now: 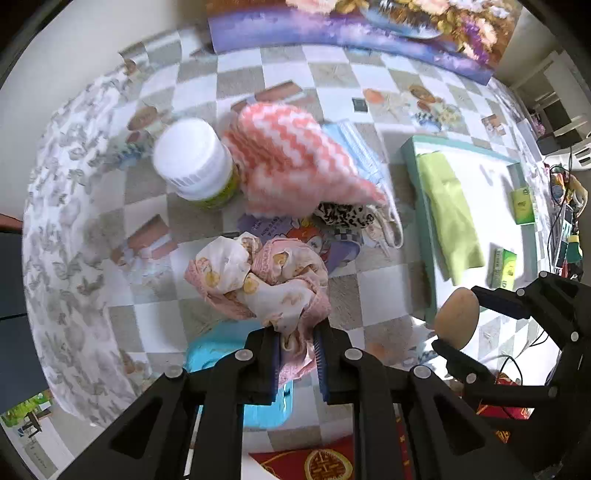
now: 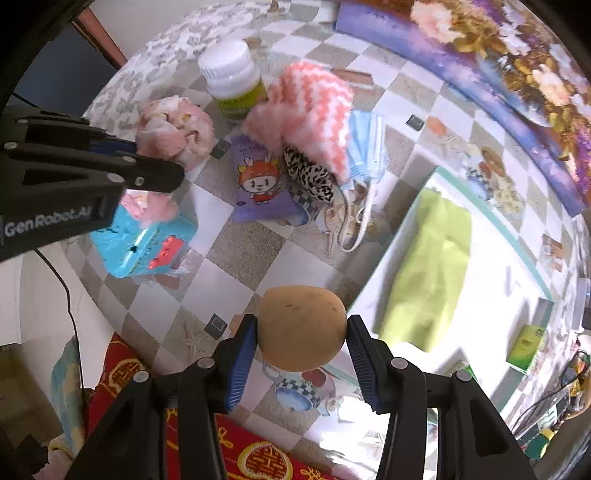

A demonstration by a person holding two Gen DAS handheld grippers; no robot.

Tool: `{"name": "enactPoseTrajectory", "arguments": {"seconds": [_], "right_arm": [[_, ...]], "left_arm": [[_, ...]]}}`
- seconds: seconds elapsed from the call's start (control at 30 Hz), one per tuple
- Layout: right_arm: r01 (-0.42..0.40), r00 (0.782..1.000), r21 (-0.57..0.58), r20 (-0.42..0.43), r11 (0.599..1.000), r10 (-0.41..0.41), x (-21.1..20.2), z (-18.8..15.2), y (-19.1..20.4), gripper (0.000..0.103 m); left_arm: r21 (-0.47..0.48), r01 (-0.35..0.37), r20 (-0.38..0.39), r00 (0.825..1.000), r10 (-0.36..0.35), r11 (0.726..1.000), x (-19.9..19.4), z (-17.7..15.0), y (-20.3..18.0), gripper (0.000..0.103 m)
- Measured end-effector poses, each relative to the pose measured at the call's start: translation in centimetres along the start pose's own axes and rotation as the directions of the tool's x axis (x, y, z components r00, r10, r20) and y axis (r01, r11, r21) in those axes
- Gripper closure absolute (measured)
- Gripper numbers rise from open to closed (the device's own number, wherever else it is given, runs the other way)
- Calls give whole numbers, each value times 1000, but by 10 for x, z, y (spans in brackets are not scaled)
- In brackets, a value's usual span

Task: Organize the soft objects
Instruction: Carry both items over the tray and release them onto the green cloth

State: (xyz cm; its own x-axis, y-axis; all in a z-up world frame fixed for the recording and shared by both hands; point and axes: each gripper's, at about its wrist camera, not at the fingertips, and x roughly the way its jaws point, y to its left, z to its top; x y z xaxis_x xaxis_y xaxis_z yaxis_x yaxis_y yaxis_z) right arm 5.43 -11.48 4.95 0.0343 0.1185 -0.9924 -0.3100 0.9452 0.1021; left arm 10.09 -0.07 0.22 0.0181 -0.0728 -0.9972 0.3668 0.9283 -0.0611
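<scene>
Left tongs [image 1: 297, 354]: closed on the lower folds of a pink-and-cream printed cloth [image 1: 258, 280], bunched and lifted above the surface [image 1: 373, 291]; seen from the right wrist view as a black arm at the left edge, cloth ball [image 2: 175, 131] at its tip.
Right tongs [image 2: 301, 347]: clamped on a tan egg-shaped soft ball [image 2: 303, 328], blue pads touching both sides, held above the near edge of the surface; same ball [image 1: 456, 319] at lower right in the left wrist view.
Surface: checkered grey-and-white covering with small pictures.
Blue tissue pack [image 2: 142, 245]: near the left edge, just below the lifted cloth.
Pink-and-white zigzag cloth [image 1: 295, 158]: mid-surface, heaped on top of a light blue face mask [image 1: 360, 149] and a leopard-print cloth [image 1: 345, 216].
Purple cartoon packet [image 2: 260, 184]: flat, just beside the leopard-print cloth, partly under the heap.
White-capped bottle [image 1: 194, 162]: upright, touching the zigzag cloth on its left side.
Teal-rimmed white tray [image 1: 419, 184]: toward the right edge, holding a folded lime-green cloth [image 1: 448, 214].
Green boxes [image 1: 522, 205]: two, small, on the tray's right side.
Floral painting [image 1: 369, 29]: along the far edge.
</scene>
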Motion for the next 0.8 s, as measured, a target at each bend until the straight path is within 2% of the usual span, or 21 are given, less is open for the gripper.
{"name": "enactPoseTrajectory", "arguments": {"seconds": [0.17,0.43,0.63,0.8], "right_arm": [[7,999,14,43,1000,-8,-18,-7,-11,51],[18,997,72,80,997,-24,-22,-34,-35,51],[28,996,178,76,984,-43,-21,-55,-90,51],[52,996,294,60,954,-73,-18,-72,-147,51]], "left_arm": [[17,-21,34,999,20,1000,-28,0,-6,86],[77,-35,64,998,30,996,-44,2,-55,86],[140,-29,55,998,21,990,-38,9,-107,86],[188,-7,34,999,1,982,-26,25,-149,86]]}}
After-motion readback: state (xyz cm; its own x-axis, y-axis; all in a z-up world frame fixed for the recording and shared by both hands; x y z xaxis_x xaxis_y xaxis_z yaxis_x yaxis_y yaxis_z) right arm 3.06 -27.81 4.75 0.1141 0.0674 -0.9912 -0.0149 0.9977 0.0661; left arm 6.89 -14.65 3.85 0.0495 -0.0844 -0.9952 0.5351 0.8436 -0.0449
